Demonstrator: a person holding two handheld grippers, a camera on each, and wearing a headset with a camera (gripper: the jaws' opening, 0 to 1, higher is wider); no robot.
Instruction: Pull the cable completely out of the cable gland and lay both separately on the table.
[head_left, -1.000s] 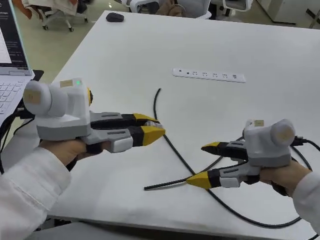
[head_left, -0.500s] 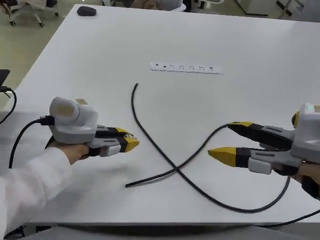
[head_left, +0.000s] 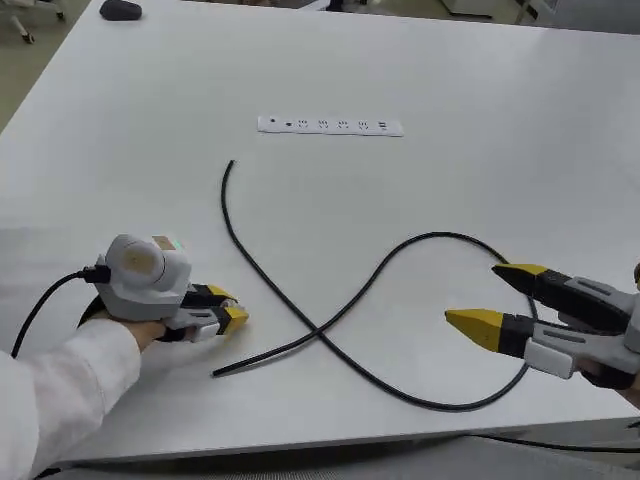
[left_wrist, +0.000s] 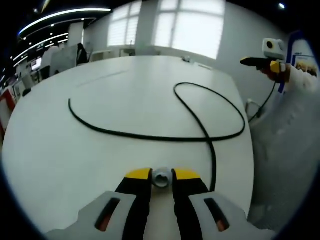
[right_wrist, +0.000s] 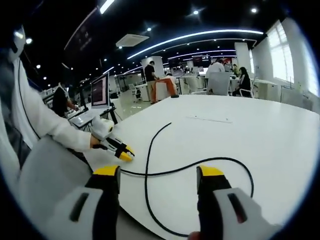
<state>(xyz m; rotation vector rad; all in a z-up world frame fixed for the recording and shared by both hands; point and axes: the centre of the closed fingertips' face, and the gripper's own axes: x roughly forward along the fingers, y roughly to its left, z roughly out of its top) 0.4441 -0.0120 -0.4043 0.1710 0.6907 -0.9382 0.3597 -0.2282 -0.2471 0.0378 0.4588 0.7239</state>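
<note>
Left tool (head_left: 232, 306) low over table (head_left: 480, 120), clamped on cable gland (left_wrist: 161, 177), right tool (head_left: 474, 293) level, jaws apart, cable (head_left: 318, 331) between

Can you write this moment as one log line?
left gripper: holds cable gland | right gripper: open, empty | cable: out, lying on table

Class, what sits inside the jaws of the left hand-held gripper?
A small pale round part, likely the cable gland, clamped in the left hand-held gripper. Its sides and rear are covered by the jaws.
</note>
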